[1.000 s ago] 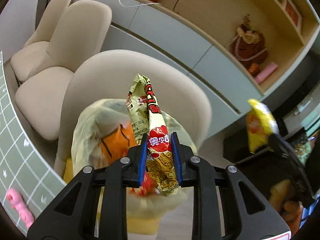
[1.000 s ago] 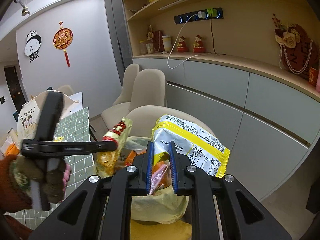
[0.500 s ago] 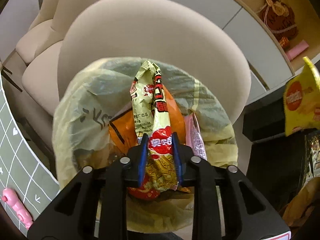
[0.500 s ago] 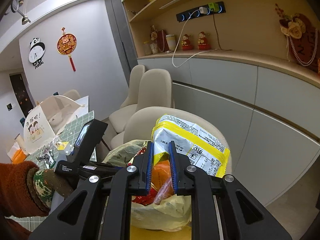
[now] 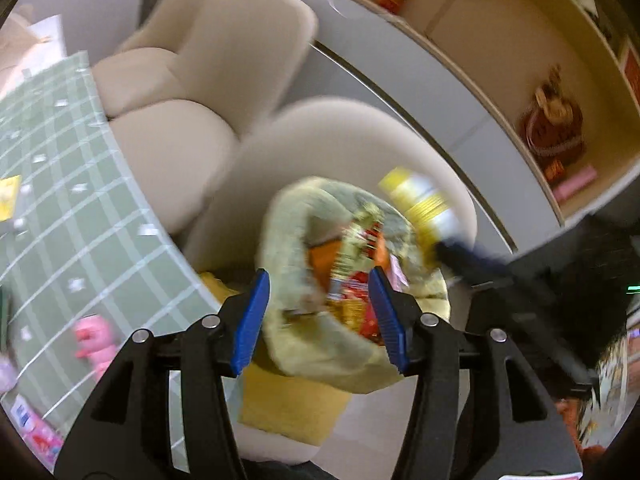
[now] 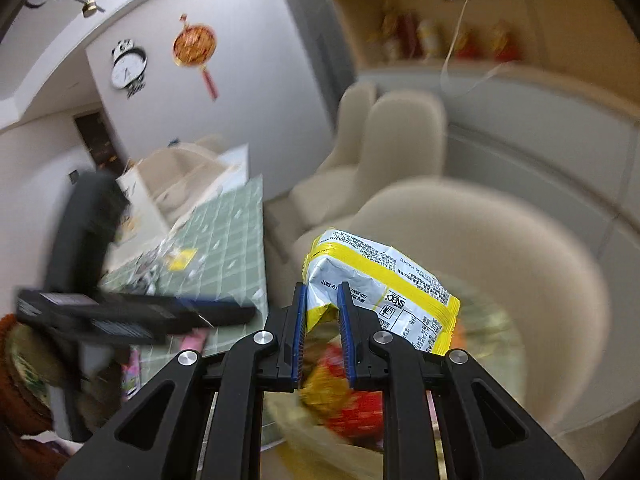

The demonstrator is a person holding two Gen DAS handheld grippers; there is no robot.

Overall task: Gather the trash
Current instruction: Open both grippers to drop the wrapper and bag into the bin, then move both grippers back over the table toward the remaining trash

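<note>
1. The red-and-gold wrapper is out of my left gripper. A second ago I was pinching it above the bag; now it lies blurred inside the bag's mouth.
2. The left jaws have just been opening and stand spread, with nothing pressed between the blue pads. The bag shows through the gap.
3. So I judge that piece collected, and the left hand is free for the next one.
4. My right gripper is pinched tight on the yellow packet, which hangs just above the bag's rim, not yet in.
5. In the left view the packet sits at the bag's far right edge, so it needs to come further in over the mouth before I let go.
6. Room is tight: the chair curves right behind the bag, and the table edge runs close on the left.
7. The two grippers are near each other over the bag, so I'd clear the left one towards the table.
</note>
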